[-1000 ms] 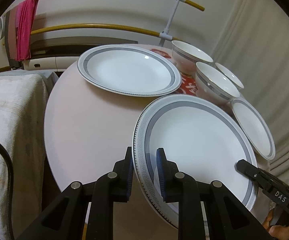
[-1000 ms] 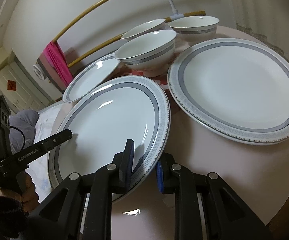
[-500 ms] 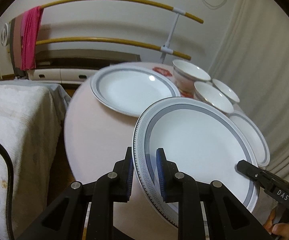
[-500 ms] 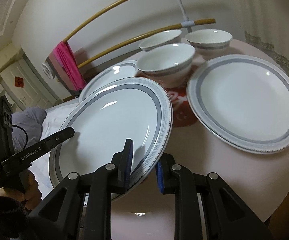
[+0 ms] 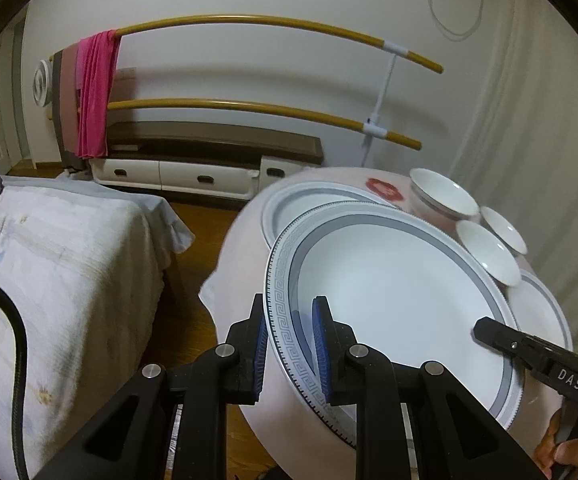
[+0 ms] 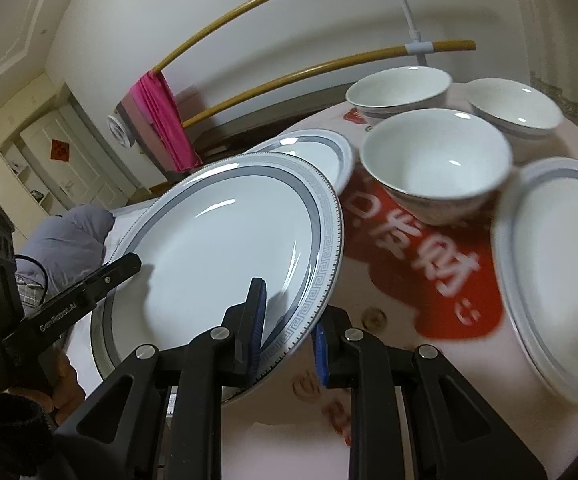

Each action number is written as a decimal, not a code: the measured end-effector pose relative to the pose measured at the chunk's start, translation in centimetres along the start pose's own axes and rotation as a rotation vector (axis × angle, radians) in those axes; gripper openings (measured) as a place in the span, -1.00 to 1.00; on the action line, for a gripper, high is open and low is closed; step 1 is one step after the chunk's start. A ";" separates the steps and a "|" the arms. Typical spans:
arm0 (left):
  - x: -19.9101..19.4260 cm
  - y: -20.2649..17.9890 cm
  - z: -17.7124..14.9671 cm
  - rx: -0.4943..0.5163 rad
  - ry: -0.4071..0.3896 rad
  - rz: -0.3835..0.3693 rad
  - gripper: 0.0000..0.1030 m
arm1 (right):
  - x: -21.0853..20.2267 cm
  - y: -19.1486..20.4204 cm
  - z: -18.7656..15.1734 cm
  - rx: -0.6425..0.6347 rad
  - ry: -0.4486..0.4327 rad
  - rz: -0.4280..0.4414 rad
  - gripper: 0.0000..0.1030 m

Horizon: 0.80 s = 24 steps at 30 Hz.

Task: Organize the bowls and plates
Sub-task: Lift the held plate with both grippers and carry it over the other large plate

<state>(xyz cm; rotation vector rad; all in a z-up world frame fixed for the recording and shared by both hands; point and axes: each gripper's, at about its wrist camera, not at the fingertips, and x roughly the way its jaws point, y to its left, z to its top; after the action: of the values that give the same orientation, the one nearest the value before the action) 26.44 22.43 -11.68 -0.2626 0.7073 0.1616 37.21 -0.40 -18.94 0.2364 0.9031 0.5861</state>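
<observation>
Left wrist: both grippers' jaws clamp 1 plate (image 5: 401, 304).

Far plate (image 5: 285, 200) with grey band on round pink table, mostly hidden behind lifted white plate (image 5: 401, 304) with grey key-pattern rim. Right-hand grey-banded plate (image 6: 557, 264) smeared by blur, cut off at edge. Red printed lettering (image 6: 425, 248) on tablecloth blurred, partly covered by white bowl (image 6: 437, 168).

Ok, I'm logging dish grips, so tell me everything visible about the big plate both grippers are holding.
The big plate is round, glossy and white, ceramic by its look, with a grey band and a key-pattern rim. It is lifted and tilted above the pink table. The left gripper and right gripper clamp opposite edges of its rim; nothing else visibly touches it.
</observation>
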 end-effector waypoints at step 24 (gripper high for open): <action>10.8 -0.2 6.1 0.013 0.029 -0.006 -0.68 | 6.7 -0.7 4.4 0.043 0.030 -0.101 -0.54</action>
<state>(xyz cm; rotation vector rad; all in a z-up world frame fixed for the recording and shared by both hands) 38.36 24.66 -14.26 -0.2554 0.7364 0.1478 44.13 3.02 -21.06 0.2202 0.9520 0.4780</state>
